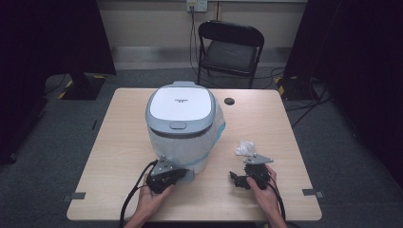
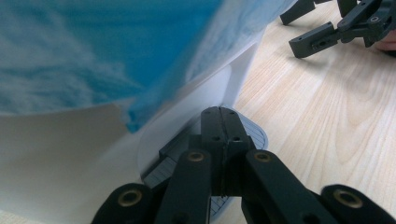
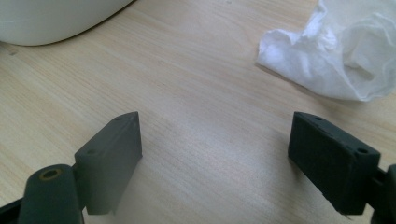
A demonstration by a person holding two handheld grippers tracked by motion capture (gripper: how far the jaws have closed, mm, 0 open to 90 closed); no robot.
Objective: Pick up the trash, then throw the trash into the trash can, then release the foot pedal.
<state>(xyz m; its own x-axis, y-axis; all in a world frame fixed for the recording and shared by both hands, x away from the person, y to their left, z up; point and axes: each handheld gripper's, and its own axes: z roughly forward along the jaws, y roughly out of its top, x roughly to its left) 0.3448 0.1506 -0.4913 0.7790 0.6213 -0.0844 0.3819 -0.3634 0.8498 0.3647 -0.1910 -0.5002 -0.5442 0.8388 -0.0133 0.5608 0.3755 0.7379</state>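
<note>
High view: my left gripper (image 1: 183,175) sits at the foot of the bin (image 1: 180,124) mid-table, jaws pressed together over its grey pedal (image 2: 254,133); they seem to rest on it, not clamp it. My right gripper (image 1: 236,179) lies wide open and empty on the table (image 1: 119,142); a crumpled tissue (image 3: 341,56) lies just ahead.

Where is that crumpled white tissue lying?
The crumpled tissue lies on the table's right side in the high view, just beyond the right gripper, right of the bin.
</note>
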